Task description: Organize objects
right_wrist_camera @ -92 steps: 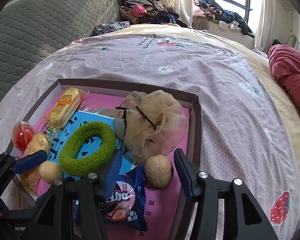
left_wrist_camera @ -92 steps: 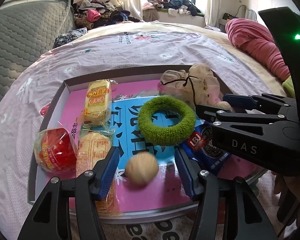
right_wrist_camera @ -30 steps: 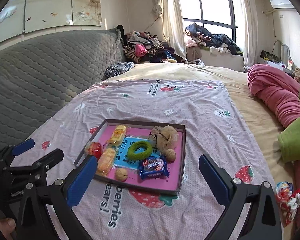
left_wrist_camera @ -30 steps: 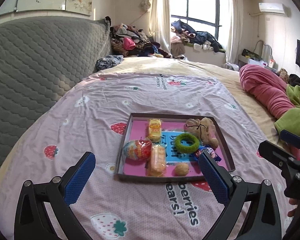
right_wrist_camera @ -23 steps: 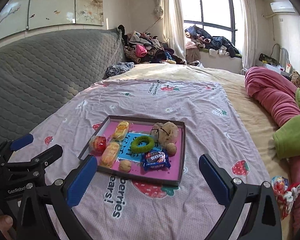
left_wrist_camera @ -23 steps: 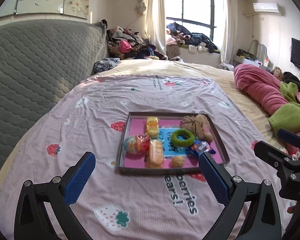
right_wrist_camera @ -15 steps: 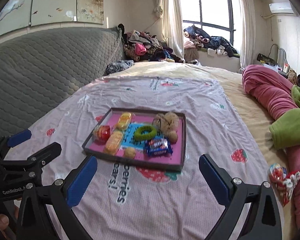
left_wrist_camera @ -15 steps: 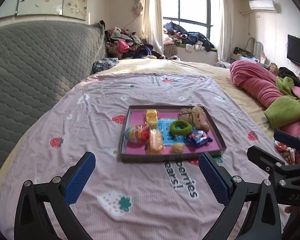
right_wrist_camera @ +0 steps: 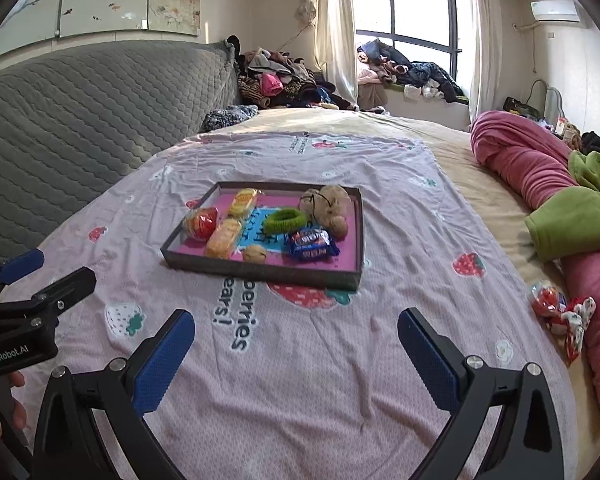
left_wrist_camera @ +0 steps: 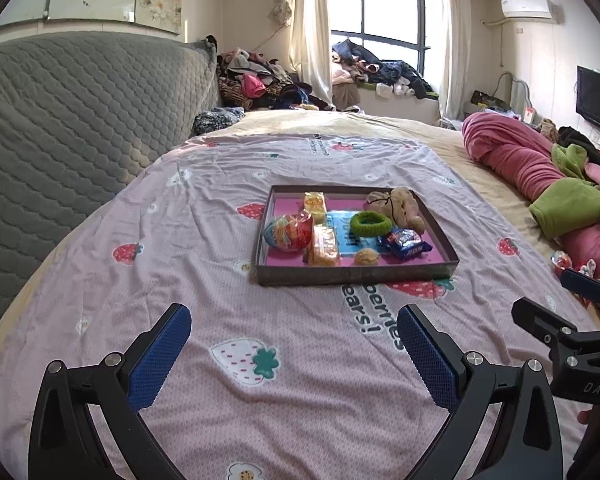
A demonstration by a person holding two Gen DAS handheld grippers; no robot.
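A dark shallow tray with a pink lining rests on the strawberry-print bedspread. In it lie a red wrapped egg, two yellow snack packs, a green fuzzy ring, a beige mesh pouch, a blue cookie packet and two walnuts. My left gripper and right gripper both stand wide open, well short of the tray, with nothing between their fingers.
A red-and-white wrapped toy lies on the bed to the right, beside pink and green blankets. A grey quilted headboard rises on the left. Clothes are piled at the far window.
Both grippers have pulled back from the tray and opened wide. The tray with its items now sits farther away in both views.
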